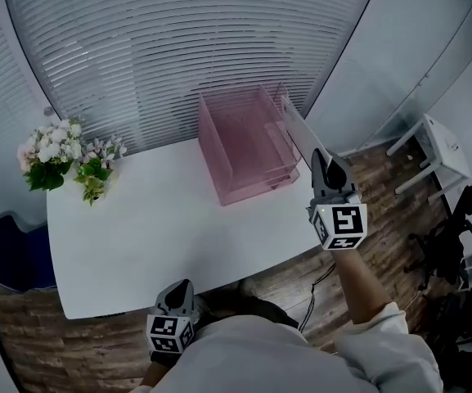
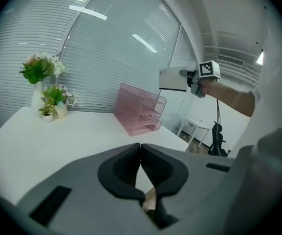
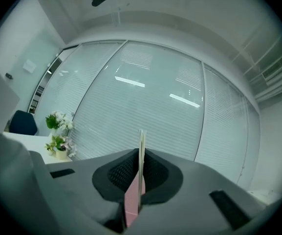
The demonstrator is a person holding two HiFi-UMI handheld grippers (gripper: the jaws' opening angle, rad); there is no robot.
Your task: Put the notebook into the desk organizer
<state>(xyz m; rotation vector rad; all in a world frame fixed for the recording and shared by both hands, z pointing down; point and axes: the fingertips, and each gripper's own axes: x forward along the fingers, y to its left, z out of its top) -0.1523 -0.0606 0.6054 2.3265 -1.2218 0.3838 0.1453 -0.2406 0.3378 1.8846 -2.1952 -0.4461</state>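
Observation:
A pink wire desk organizer [image 1: 244, 146] stands at the far right of the white table [image 1: 137, 236]. My right gripper [image 1: 321, 160] is raised just right of it, shut on a thin notebook [image 1: 301, 125] that sticks up past the organizer's right side. In the right gripper view the notebook [image 3: 141, 151] shows edge-on between the closed jaws of the right gripper [image 3: 140, 175]. My left gripper [image 1: 178, 289] is low at the table's near edge, shut and empty. The left gripper view shows the left gripper [image 2: 140, 153], the organizer [image 2: 138, 109] and the held notebook [image 2: 172, 78].
A flower arrangement [image 1: 56, 150] sits at the table's far left corner. Behind the table runs a glass wall with blinds. A small white side table [image 1: 440, 146] and a black chair [image 1: 452, 236] stand on the wood floor to the right; a blue chair [image 1: 11, 256] is at left.

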